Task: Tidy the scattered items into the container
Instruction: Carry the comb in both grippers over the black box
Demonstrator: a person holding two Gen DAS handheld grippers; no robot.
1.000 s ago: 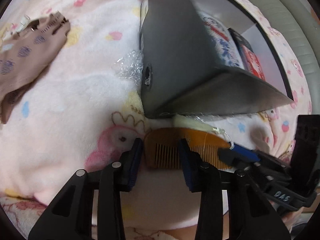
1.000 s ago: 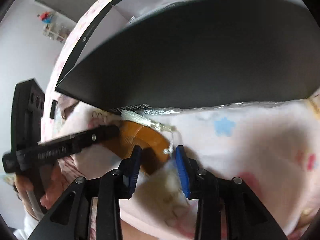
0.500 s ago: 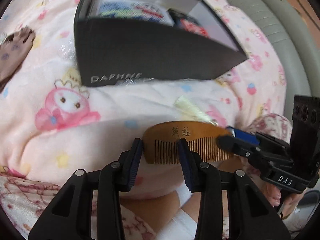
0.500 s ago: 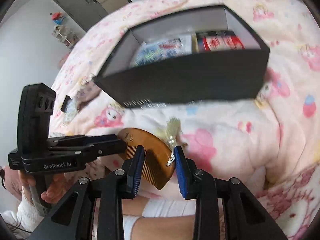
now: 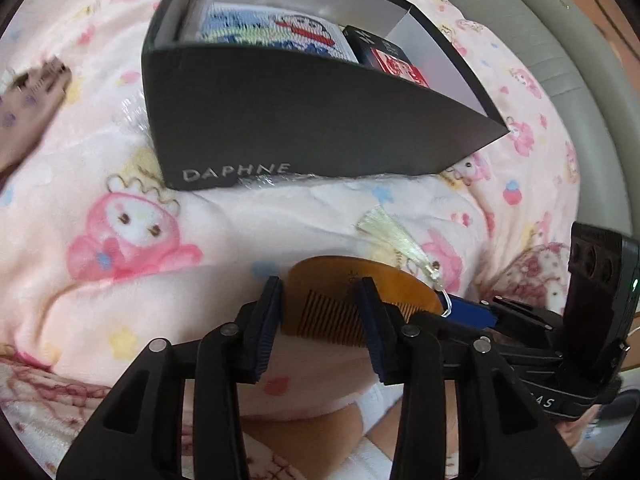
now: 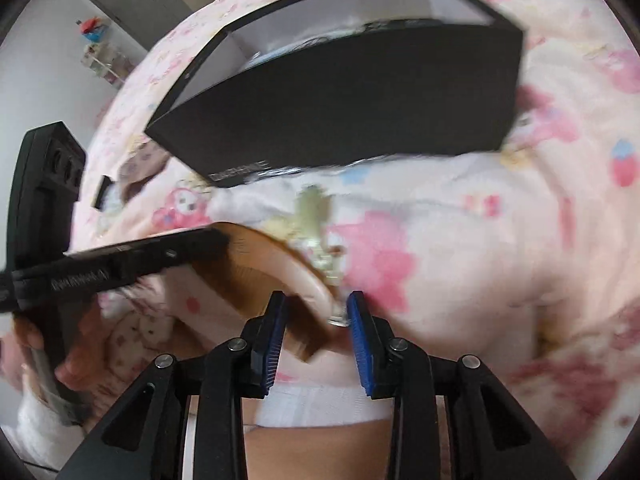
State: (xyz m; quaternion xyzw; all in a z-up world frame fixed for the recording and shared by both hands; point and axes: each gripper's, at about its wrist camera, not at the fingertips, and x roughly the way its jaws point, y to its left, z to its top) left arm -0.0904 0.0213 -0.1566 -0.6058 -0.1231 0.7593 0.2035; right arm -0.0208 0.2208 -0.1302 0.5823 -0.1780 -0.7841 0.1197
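A half-moon wooden comb (image 5: 332, 276) with a pale tassel (image 5: 384, 236) hangs above the pink blanket, in front of the black DAPHNE box (image 5: 300, 120). My left gripper (image 5: 320, 284) stands half spread, its jaws opening slightly. The comb's left end lies against the left pad, and the comb runs on behind and past the right pad. My right gripper (image 6: 317, 298) has the comb's (image 6: 272, 264) other end between its pads, spine to the right and teeth to the left. Its jaws are opening, and the pads still look to be touching the comb.
The box holds a blue cartoon pack (image 5: 272, 28) and a red and black carton (image 5: 396, 64). Clear plastic wrap (image 5: 132, 112) sticks out under the box. A brown dotted cloth (image 5: 28, 96) lies far left. A grey padded rim (image 5: 568, 92) borders the blanket on the right.
Both grippers have risen with the comb off the blanket and drawn back from the box, whose inside now shows. The right jaws stand a little wider than half a second ago.
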